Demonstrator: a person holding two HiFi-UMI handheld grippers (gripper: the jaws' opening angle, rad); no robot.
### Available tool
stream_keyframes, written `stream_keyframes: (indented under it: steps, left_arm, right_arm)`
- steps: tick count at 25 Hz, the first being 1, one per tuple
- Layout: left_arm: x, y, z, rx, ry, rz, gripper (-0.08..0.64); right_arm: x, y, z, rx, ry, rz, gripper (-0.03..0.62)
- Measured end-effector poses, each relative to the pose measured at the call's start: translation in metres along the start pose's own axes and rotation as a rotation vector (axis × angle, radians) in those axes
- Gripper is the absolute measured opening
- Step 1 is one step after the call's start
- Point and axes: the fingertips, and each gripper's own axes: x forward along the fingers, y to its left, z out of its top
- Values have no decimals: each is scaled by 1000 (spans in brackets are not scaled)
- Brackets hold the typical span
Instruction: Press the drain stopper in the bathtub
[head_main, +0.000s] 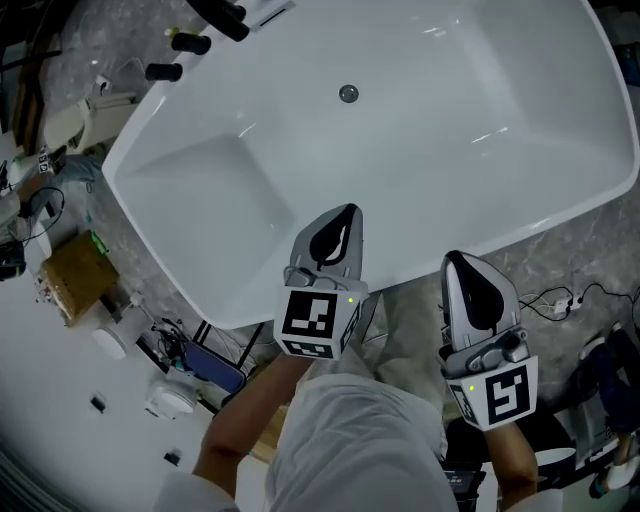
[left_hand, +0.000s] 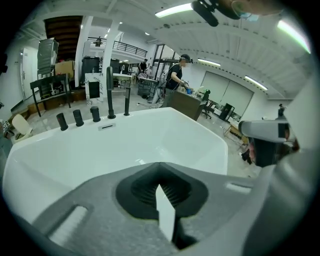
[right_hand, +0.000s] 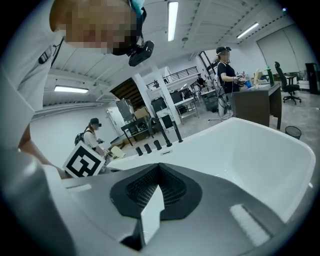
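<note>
A white bathtub (head_main: 200, 180) stands on grey marbled floor (head_main: 585, 245) in a workshop. Its drain stopper (head_main: 348, 94) sits mid-basin. The left gripper (head_main: 346, 211) and right gripper (head_main: 456, 259) hover at the near rim, jaws together, empty.

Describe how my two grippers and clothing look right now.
The left gripper and right gripper match. Both are pale grey moulded shells tapering to a point, lined with black ribbed pads. Each carries a white cube printed with black square markers and has a small green light. The person wears a pale grey top.
</note>
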Motion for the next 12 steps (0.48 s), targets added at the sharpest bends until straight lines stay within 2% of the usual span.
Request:
stream_keyframes:
  steps: [5,12]
  left_arm:
    - [50,31,-27,-9,25,17,-2]
    - [113,59,-57,-16,52,29,-2]
  right_arm:
    - [38,-14,-30,-7,2,9,5]
    - [91,-59,-72,59,-10,-67,5]
